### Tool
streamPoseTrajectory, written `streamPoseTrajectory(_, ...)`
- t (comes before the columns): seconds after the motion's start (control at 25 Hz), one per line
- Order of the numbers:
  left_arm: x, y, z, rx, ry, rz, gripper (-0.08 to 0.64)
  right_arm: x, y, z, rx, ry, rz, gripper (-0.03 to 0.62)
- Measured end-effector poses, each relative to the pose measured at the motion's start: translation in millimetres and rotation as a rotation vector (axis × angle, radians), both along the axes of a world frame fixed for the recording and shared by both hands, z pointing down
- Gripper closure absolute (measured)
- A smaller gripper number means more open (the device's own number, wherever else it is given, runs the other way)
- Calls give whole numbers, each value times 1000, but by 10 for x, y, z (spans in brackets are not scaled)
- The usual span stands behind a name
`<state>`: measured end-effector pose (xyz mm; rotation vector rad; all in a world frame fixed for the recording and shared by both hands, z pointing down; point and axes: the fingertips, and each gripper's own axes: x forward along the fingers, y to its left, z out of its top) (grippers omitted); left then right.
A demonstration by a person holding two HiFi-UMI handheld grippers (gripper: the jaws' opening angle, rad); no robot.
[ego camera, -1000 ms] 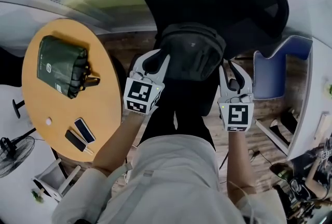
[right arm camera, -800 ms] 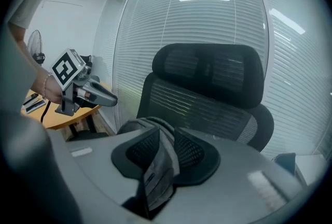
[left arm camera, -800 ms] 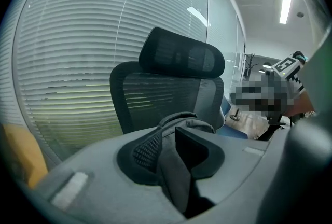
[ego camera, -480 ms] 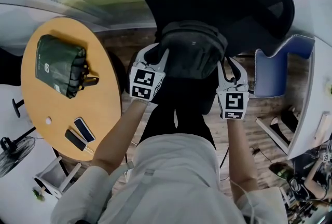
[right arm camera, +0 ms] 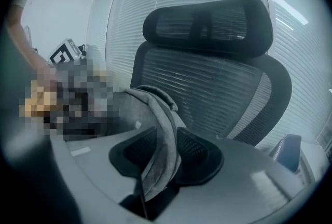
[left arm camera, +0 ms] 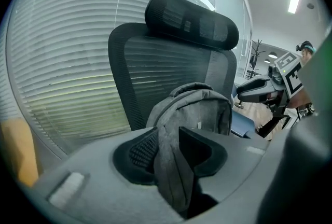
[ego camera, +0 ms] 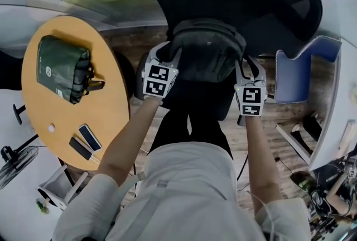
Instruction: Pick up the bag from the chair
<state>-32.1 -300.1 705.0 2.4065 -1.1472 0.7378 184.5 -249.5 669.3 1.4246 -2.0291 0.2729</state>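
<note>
A grey backpack (ego camera: 206,56) sits on the seat of a black mesh office chair (ego camera: 262,5), leaning against its back. My left gripper (ego camera: 167,54) is at the bag's left side and my right gripper (ego camera: 249,67) at its right side. In the left gripper view a slack grey strap (left arm camera: 174,166) hangs between the jaws of the left gripper (left arm camera: 168,150), which have just been opening. In the right gripper view another strap (right arm camera: 158,140) curls loosely between the pads of the right gripper (right arm camera: 167,153), whose jaws have also just been opening. Both stand open around the straps.
A round wooden table (ego camera: 111,100) at the left carries a green pouch (ego camera: 61,70) and two phones (ego camera: 86,142). A blue chair (ego camera: 295,75) and a white desk edge (ego camera: 340,111) stand to the right. Frosted glass with blinds is behind the chair.
Both grippers and the backpack have sunk toward the chair seat, further from the head camera. The arms are stretched out more.
</note>
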Motion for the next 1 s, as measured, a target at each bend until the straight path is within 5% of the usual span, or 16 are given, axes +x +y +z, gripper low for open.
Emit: streamPoseTrajectory(1.0, -35, -245, 655, -68, -56, -44, 379, 78, -276, 687, -83, 26, -26, 424)
